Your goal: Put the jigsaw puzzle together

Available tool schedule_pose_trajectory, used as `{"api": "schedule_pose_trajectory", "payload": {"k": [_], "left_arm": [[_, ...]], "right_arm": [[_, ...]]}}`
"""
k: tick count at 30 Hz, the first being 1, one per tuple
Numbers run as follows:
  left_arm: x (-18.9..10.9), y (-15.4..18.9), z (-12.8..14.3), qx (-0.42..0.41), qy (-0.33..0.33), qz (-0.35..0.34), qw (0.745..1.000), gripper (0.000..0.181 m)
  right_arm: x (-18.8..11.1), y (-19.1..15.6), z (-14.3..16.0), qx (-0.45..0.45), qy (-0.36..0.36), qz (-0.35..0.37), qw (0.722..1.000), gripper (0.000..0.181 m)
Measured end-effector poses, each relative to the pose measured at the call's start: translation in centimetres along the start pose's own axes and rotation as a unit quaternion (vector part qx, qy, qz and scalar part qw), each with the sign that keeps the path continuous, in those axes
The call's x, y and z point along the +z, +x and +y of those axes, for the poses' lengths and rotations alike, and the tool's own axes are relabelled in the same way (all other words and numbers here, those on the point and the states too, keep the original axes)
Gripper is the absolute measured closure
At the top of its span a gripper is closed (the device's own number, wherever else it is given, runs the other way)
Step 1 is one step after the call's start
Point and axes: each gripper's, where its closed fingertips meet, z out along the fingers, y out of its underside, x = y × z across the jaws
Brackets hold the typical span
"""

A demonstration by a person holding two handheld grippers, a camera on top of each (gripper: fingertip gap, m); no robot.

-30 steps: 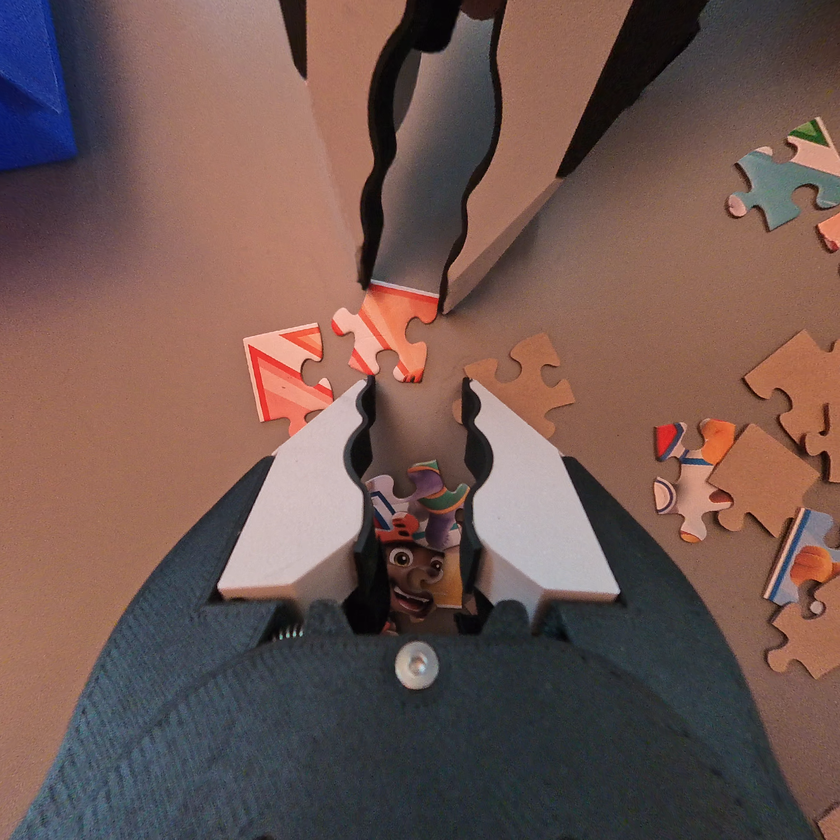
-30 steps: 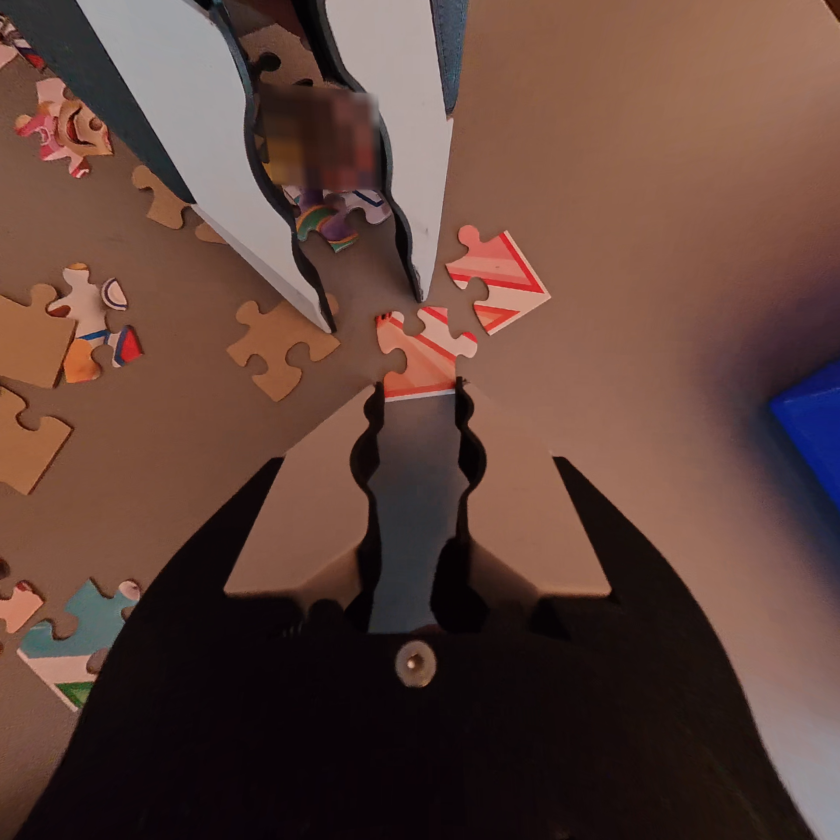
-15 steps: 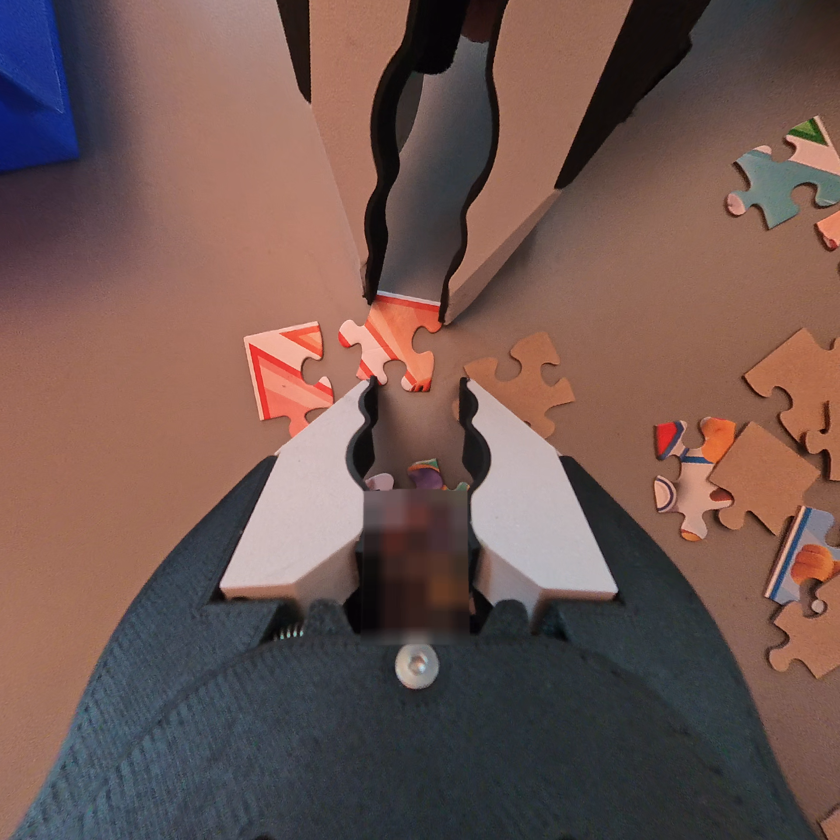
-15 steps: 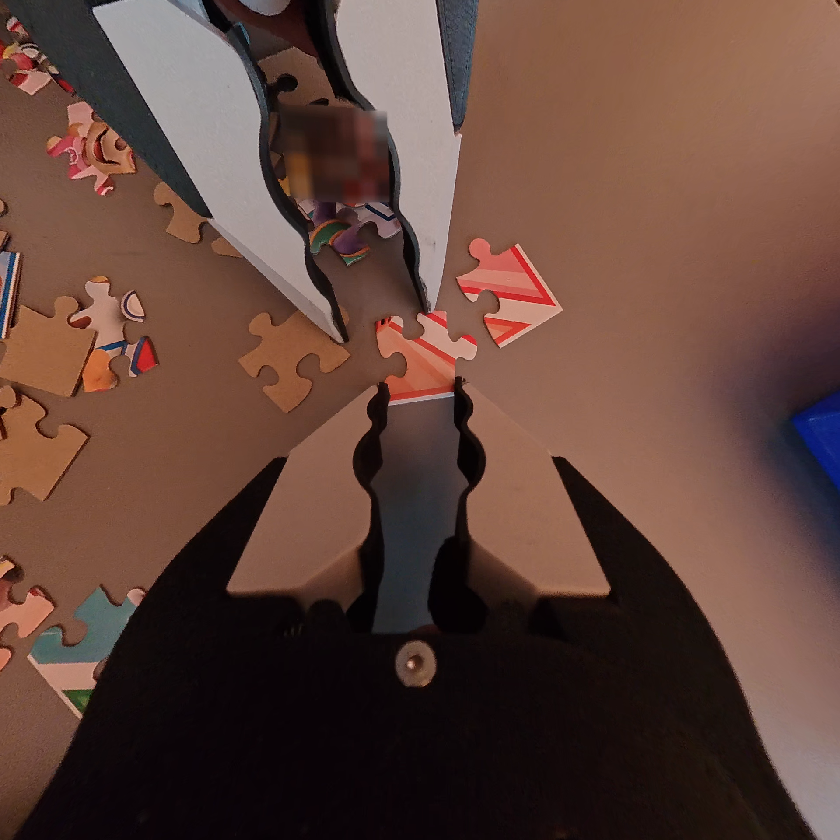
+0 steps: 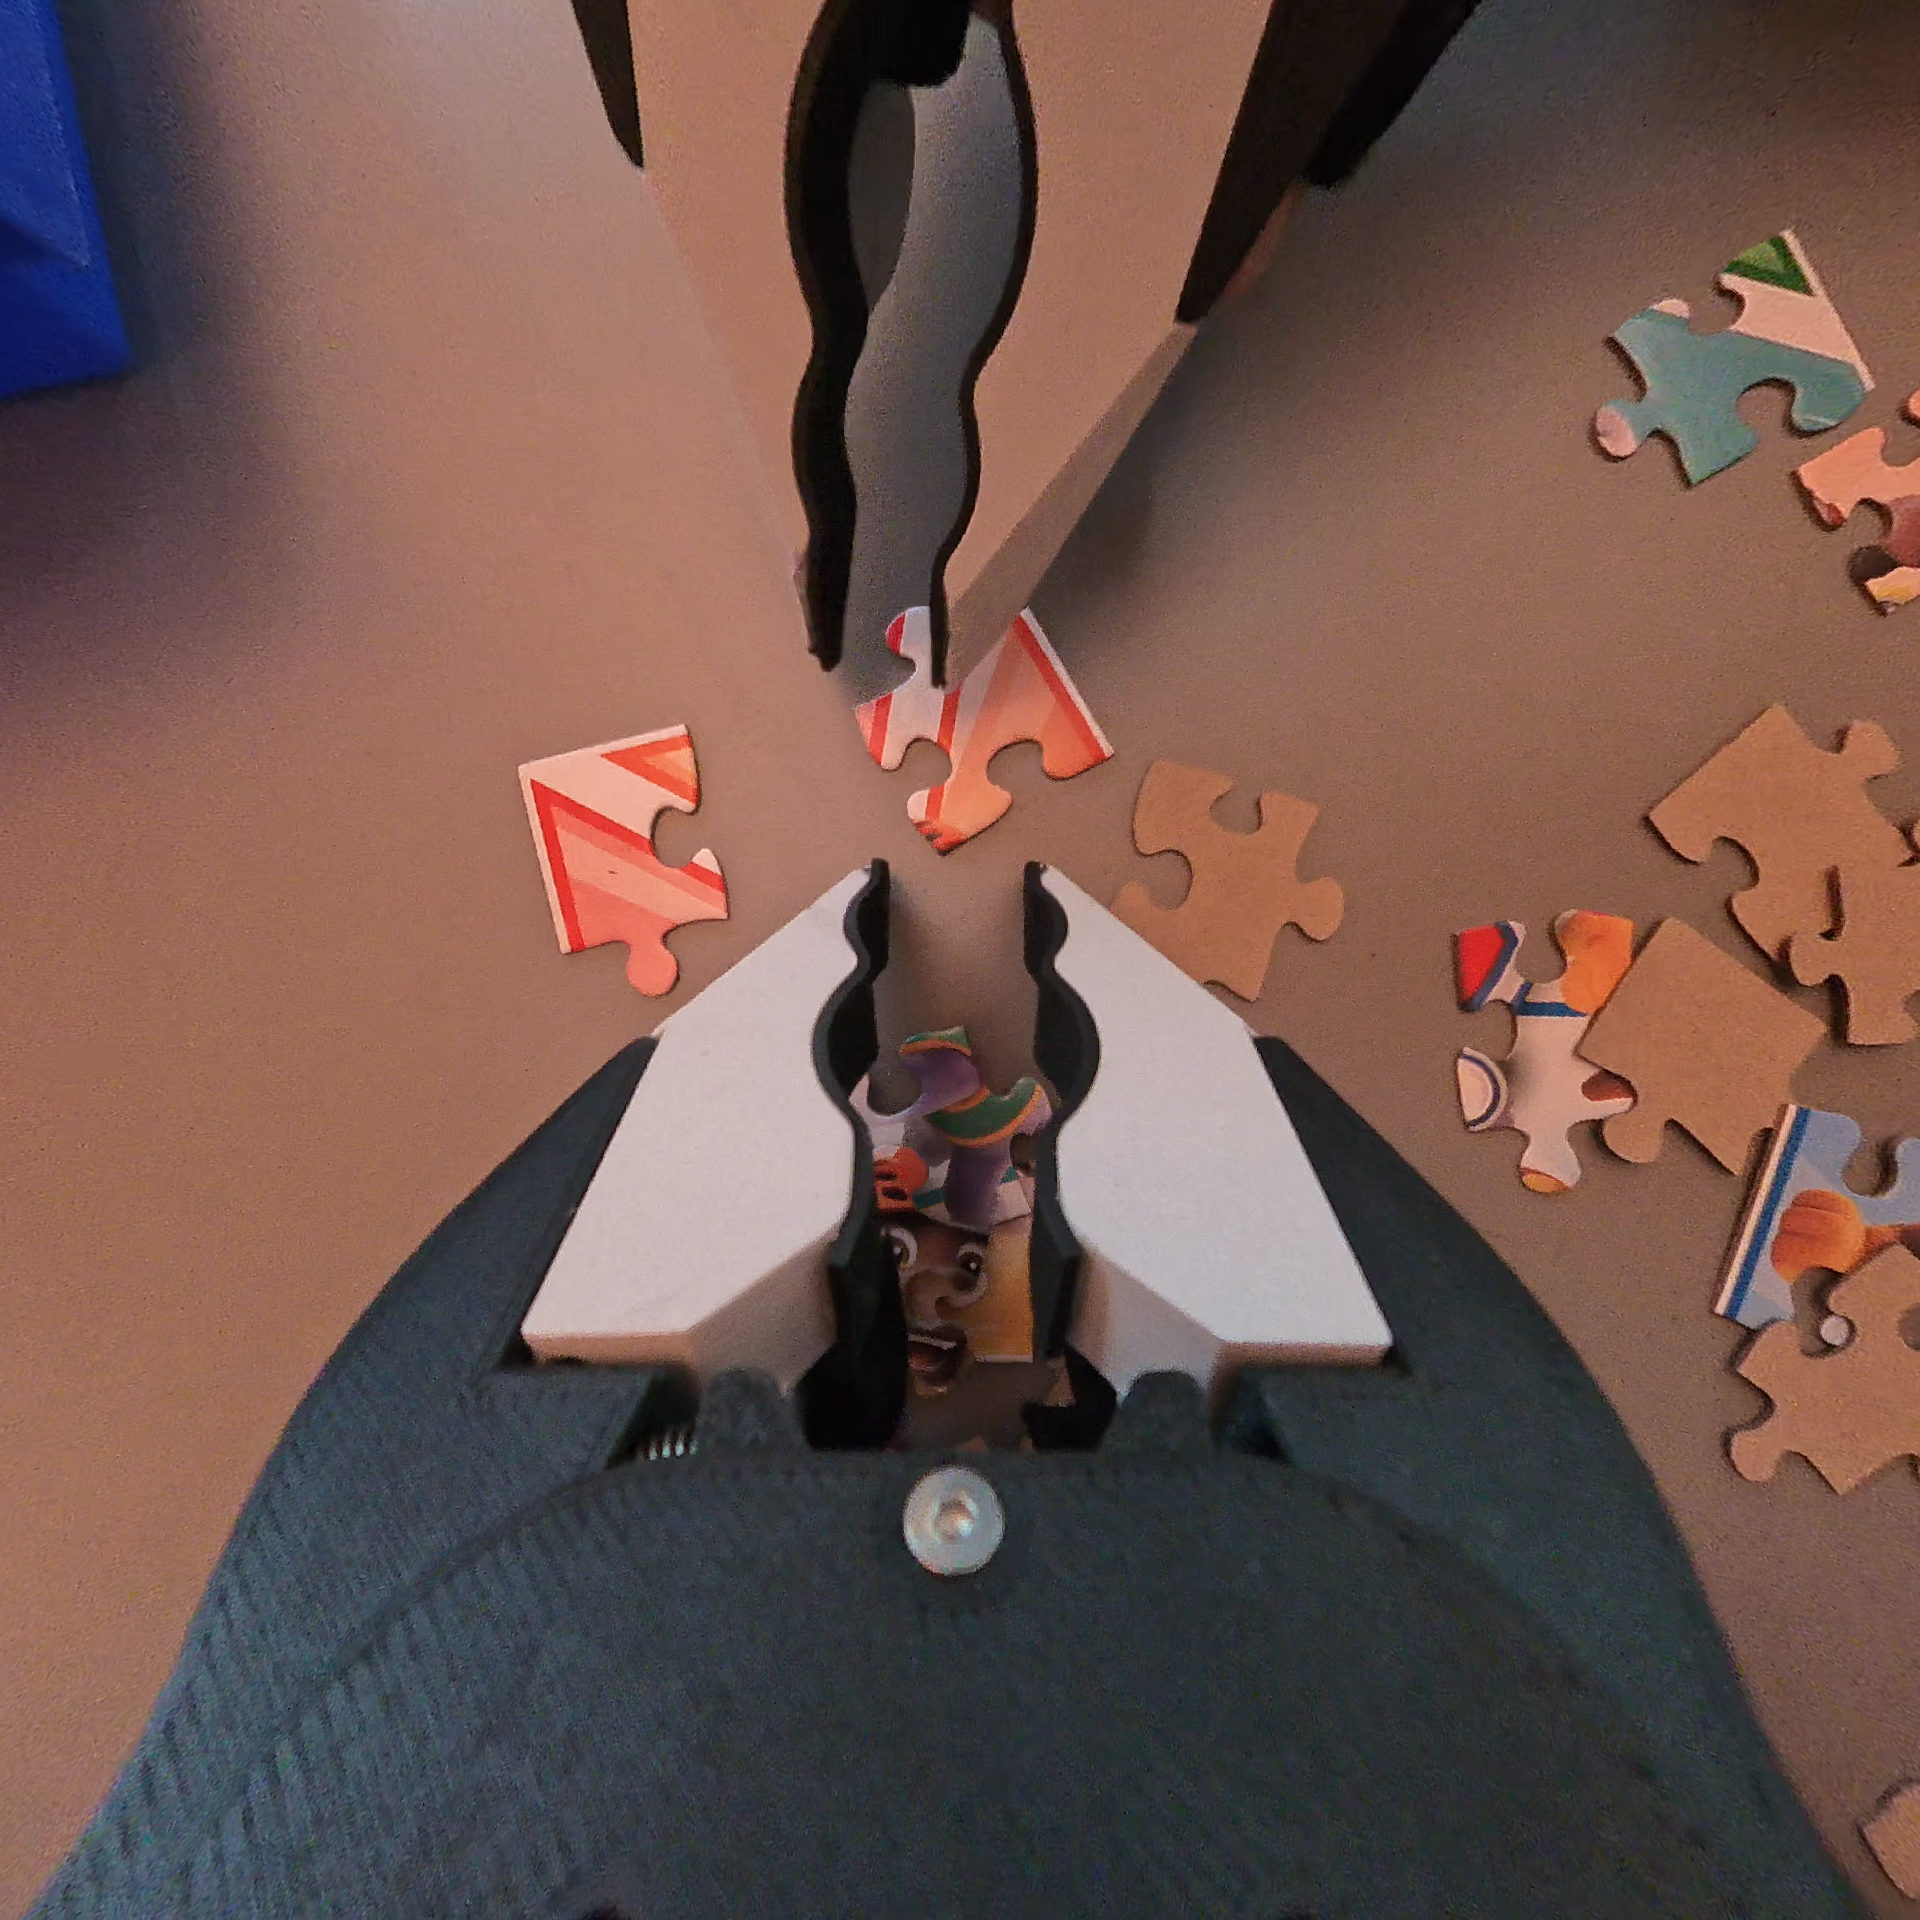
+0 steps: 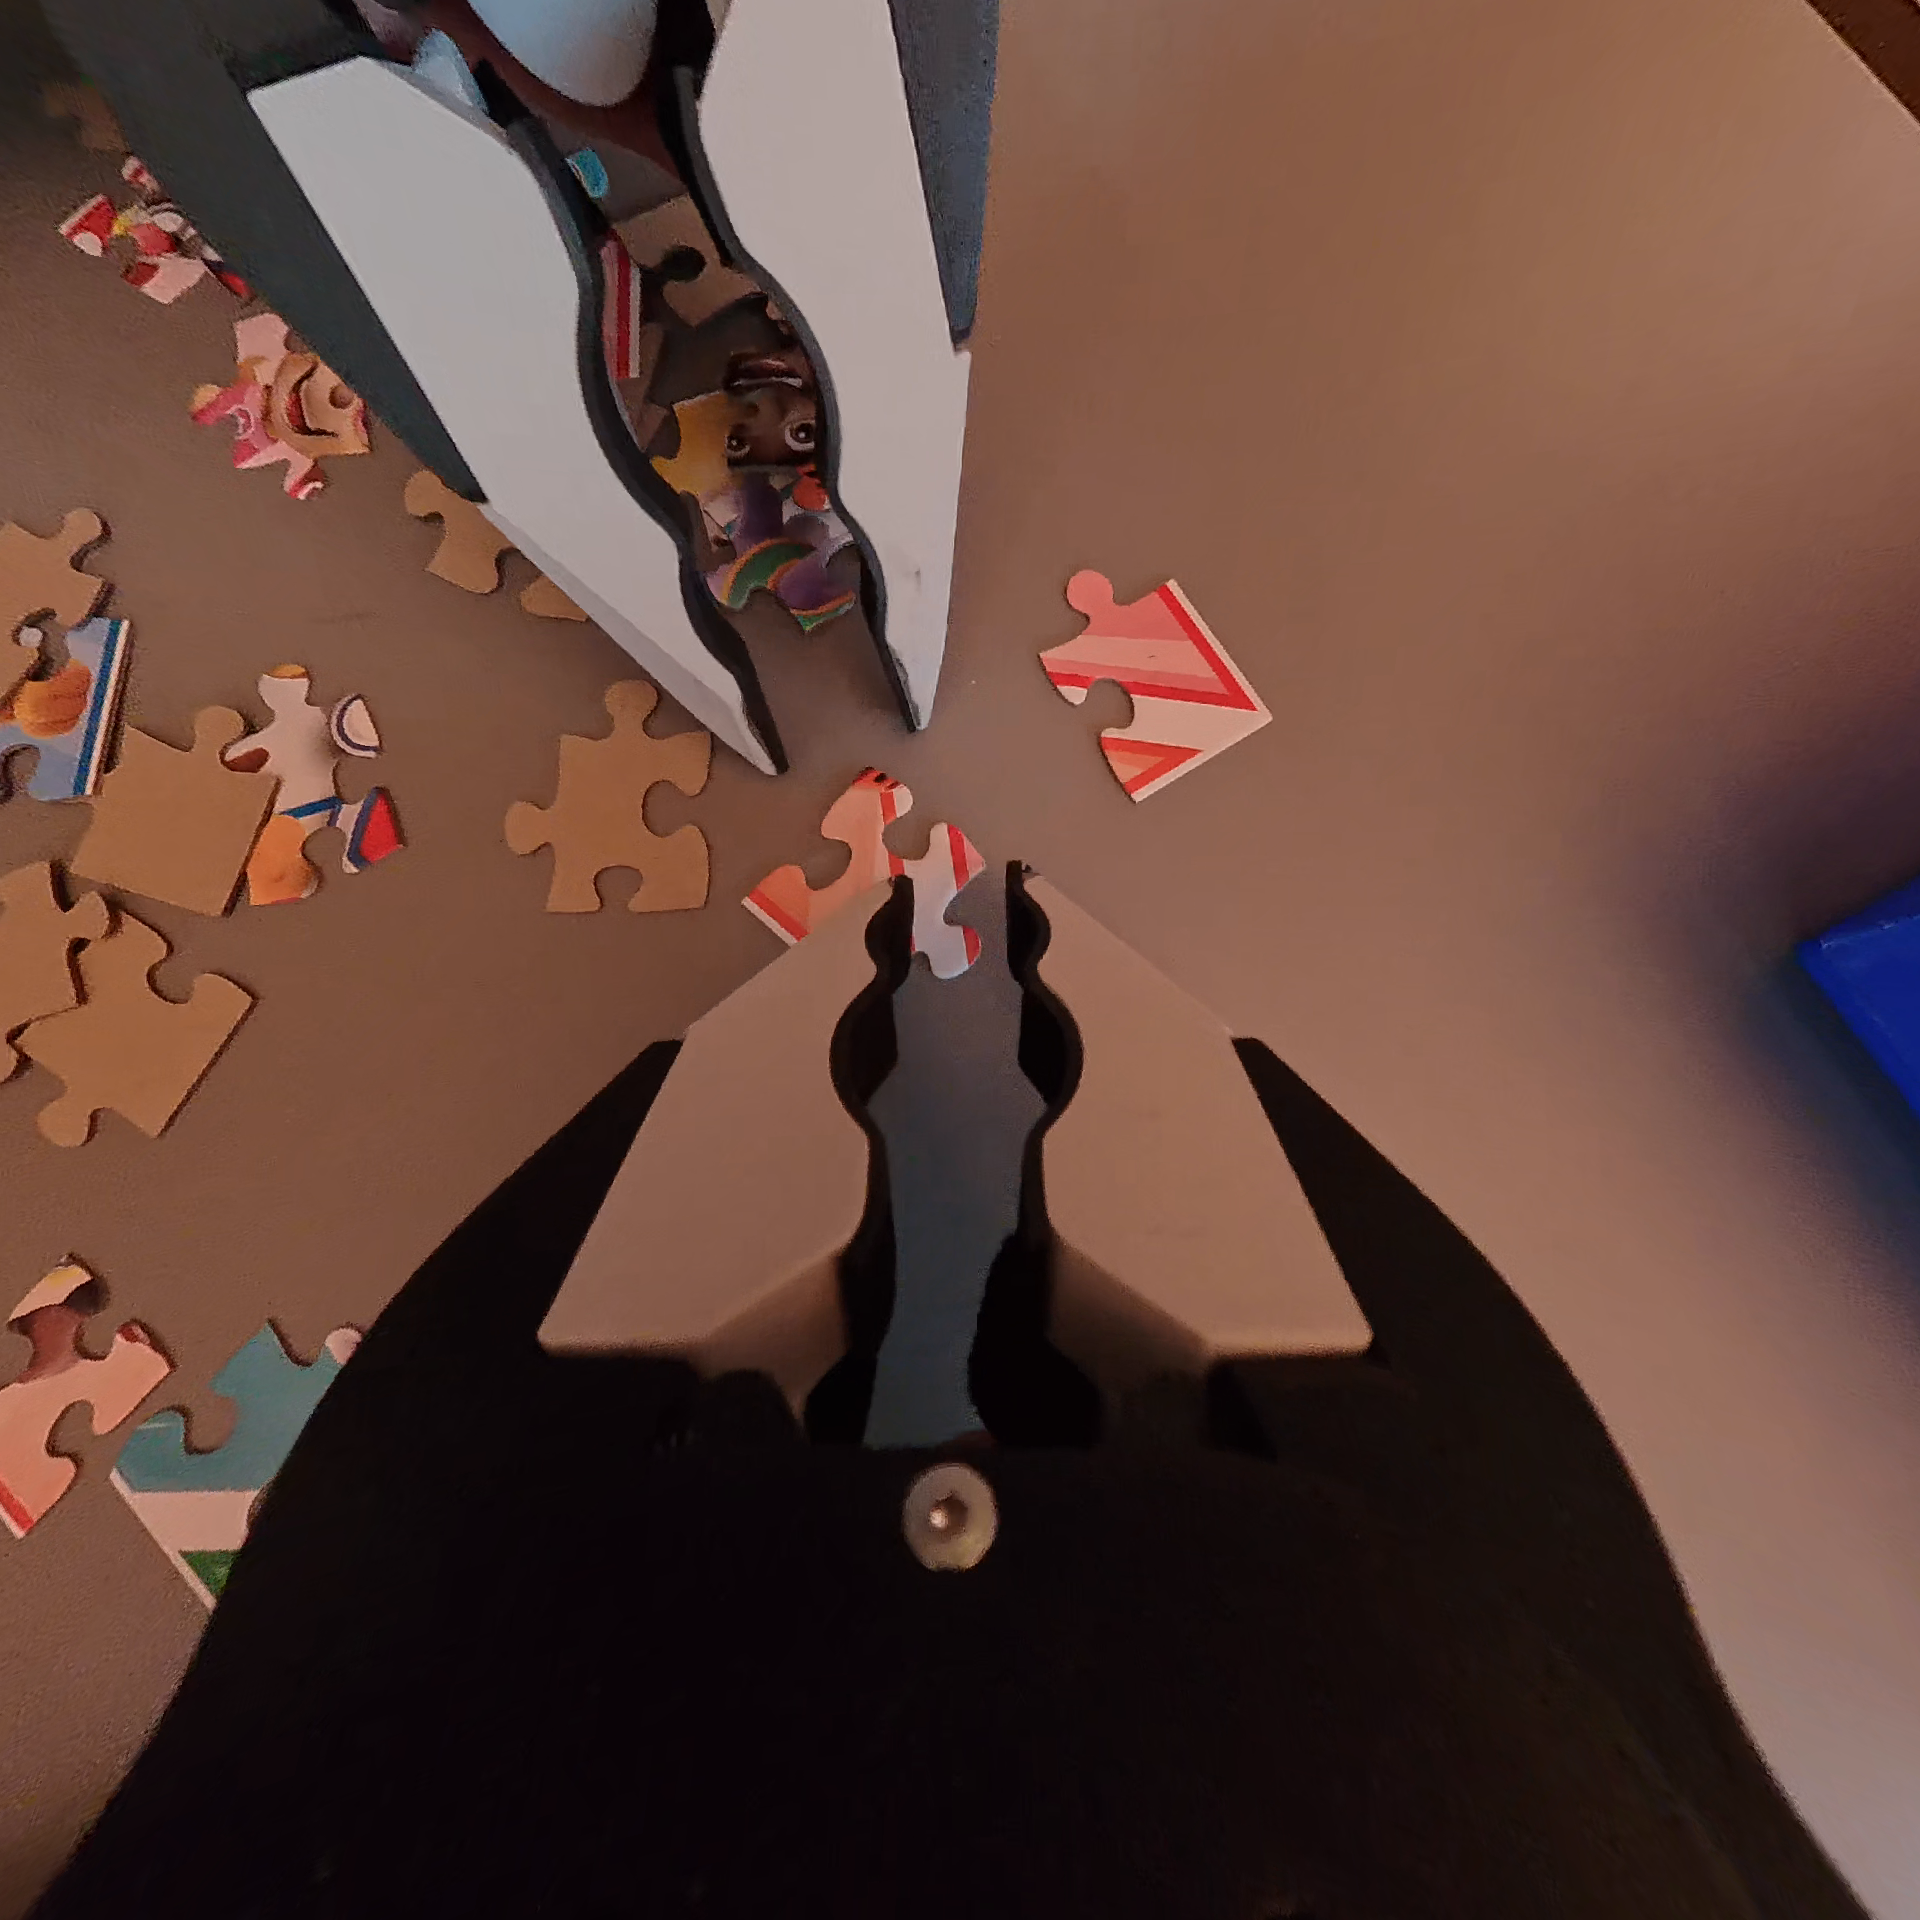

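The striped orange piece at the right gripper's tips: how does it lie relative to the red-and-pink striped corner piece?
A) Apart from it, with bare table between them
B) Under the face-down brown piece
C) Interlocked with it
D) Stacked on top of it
A: in the right wrist view the striped orange piece lies at the right gripper, while the corner piece sits off on its own, with bare table between them.

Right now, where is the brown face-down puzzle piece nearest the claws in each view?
Left wrist view: brown piece lies right of centre, just past the left claw's right finger.
Right wrist view: brown piece lies left of centre, beside the far claw's tip.
Shared landmark: the red-striped corner piece.
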Motion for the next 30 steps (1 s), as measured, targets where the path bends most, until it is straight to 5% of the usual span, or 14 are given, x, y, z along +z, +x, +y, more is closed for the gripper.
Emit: {"api": "schedule_pose_trajectory", "payload": {"k": [10, 17, 23, 30], "left_arm": [[0.7, 0.2, -0.9, -0.067, 0.004, 0.006, 0.998, 0.163], [0.7, 0.4, -0.8, -0.063, 0.009, 0.006, 0.998, 0.176], [0.7, 1.3, -0.8, -0.02, 0.008, 0.002, 1.0, 0.16], [0.9, 1.5, -0.9, 0.013, -0.001, -0.002, 1.0, 0.171]], "right_arm": [[0.7, -0.7, 0.2, 0.009, 0.002, -0.025, 1.0, 0.174], [0.9, -0.9, 0.1, 0.006, 0.004, -0.027, 1.0, 0.178], [1.0, -1.1, -0.1, 0.005, 0.009, -0.032, 0.999, 0.178], [1.2, -1.4, -0.3, 0.006, 0.012, -0.038, 0.999, 0.179]]}}
